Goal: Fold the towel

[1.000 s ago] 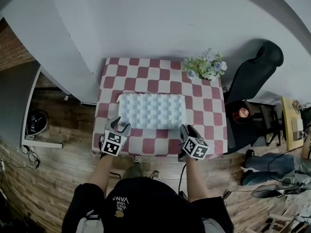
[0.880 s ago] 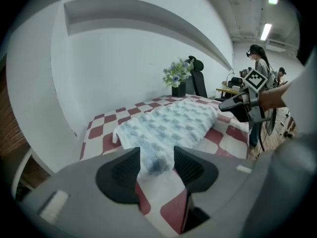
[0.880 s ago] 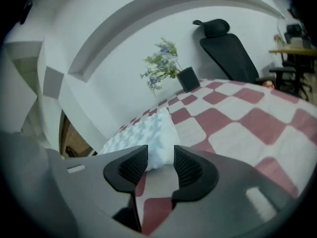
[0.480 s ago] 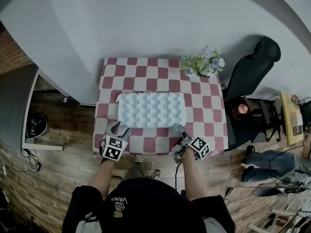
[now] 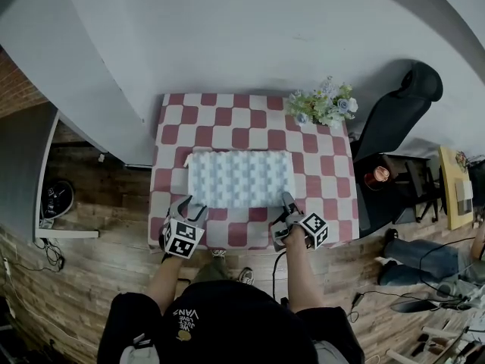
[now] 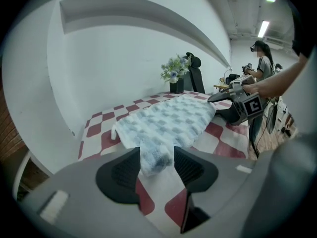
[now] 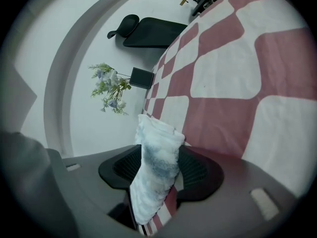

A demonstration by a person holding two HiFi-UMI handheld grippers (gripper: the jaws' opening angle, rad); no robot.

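Note:
A light blue, bumpy towel (image 5: 239,179) lies flat on the red-and-white checked table (image 5: 227,120). My left gripper (image 5: 191,205) is at the towel's near left corner. In the left gripper view that corner (image 6: 156,155) lies between the spread pads of the left gripper (image 6: 156,168), with a sliver of cloth showing beside it. My right gripper (image 5: 286,212) is at the near right corner, rolled onto its side. Its jaws have just been opening, and the towel's corner (image 7: 156,155) stands between the pads of the right gripper (image 7: 156,171).
A pot of flowers (image 5: 322,105) stands at the table's far right corner. A black chair (image 5: 394,116) is just beyond the right edge. The white wall runs along the far side. A person (image 6: 260,58) stands in the background to the right.
My right gripper has rolled onto its side, so its marker cube now faces right, and it has sunk a little at the towel's corner. The left gripper has barely moved.

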